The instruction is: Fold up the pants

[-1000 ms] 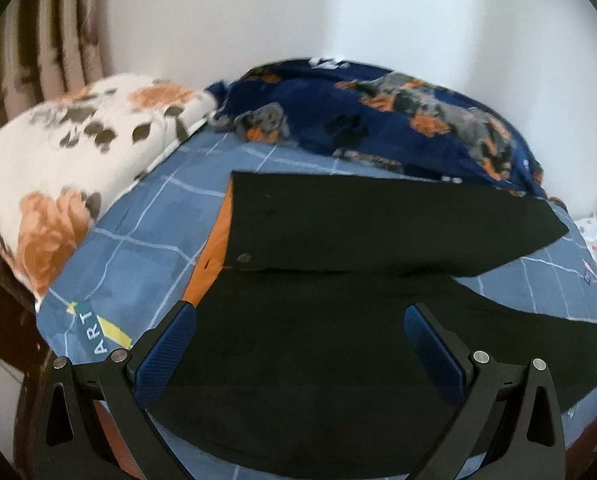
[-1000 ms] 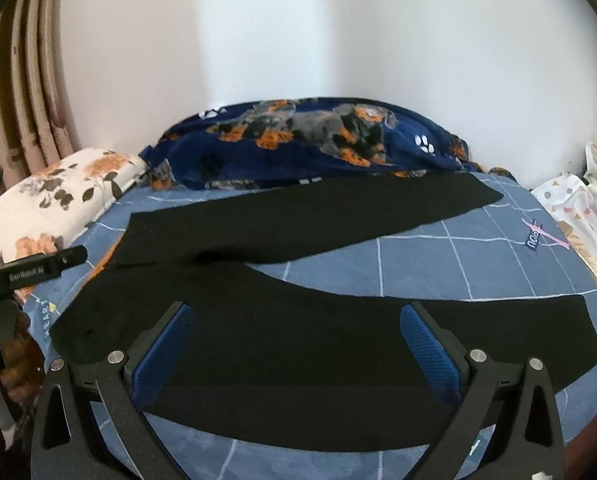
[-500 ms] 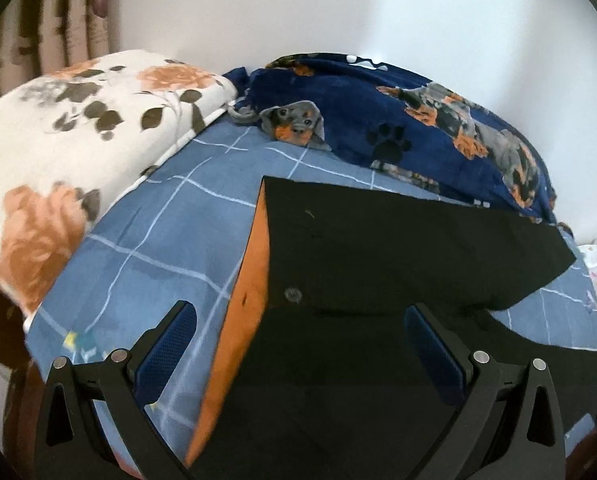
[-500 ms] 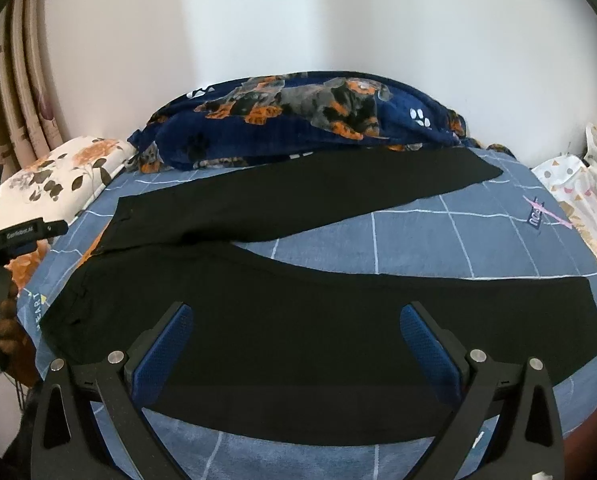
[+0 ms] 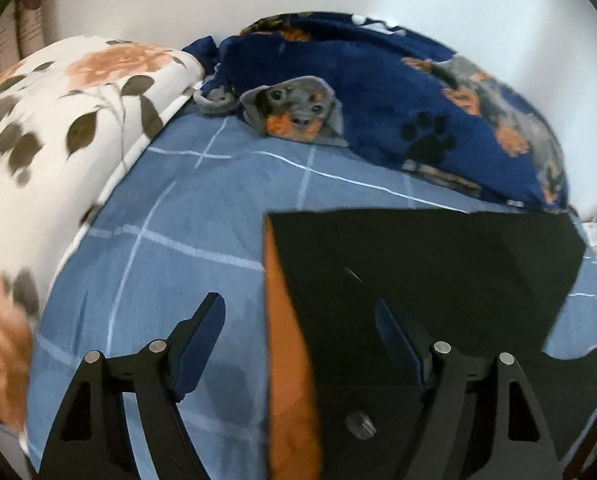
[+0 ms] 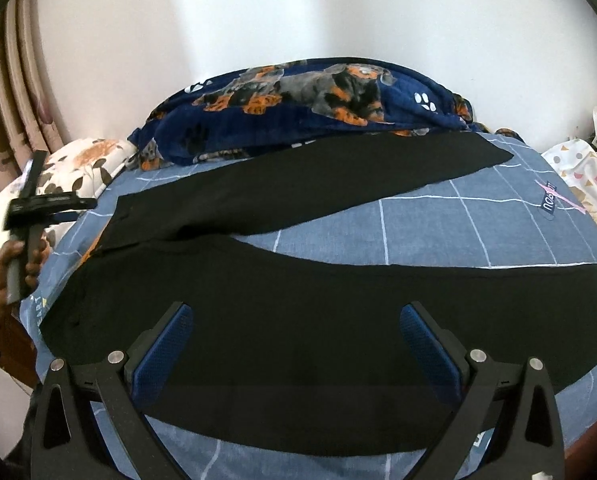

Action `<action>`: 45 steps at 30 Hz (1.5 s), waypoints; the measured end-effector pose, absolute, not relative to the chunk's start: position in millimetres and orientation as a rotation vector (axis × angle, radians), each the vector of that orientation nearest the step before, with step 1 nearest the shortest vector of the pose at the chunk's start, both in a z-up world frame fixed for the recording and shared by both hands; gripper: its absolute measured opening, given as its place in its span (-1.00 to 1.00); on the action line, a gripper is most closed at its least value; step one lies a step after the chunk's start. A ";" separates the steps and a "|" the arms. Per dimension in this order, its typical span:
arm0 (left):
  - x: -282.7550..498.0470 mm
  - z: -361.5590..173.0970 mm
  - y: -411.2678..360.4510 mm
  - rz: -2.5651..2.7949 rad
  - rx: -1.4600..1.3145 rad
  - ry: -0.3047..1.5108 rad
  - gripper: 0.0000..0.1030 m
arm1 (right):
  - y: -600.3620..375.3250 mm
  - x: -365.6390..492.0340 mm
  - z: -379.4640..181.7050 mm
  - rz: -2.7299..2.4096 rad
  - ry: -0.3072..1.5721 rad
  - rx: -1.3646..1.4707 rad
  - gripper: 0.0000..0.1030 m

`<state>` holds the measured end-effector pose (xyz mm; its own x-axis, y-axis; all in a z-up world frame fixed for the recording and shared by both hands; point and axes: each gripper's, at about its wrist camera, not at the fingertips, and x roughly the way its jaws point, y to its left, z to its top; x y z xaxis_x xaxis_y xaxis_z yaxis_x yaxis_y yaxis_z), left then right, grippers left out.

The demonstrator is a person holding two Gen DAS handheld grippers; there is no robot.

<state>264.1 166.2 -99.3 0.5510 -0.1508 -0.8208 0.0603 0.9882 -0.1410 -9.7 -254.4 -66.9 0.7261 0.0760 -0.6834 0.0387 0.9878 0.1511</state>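
1. Since a second ago, your left gripper [image 5: 298, 336] has swung toward the waistband's far corner, so the orange lining [image 5: 286, 360] now sits between its closing jaws, which do not yet pinch it.
2. Your black pants [image 6: 298, 320] lie flat on the blue checked bedsheet [image 6: 438, 232], legs splayed apart, ready for folding.
3. Your right gripper [image 6: 294, 344] hovers wide open over the near leg, holding nothing.

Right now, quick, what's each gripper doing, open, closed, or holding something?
Left gripper: jaws closing around the pants waistband edge, not yet gripping.
Right gripper: open, holding nothing.
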 end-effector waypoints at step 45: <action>194.3 -52.5 141.6 -0.291 -0.192 0.754 -0.82 | -246.7 11.1 -70.3 0.057 0.806 0.202 1.00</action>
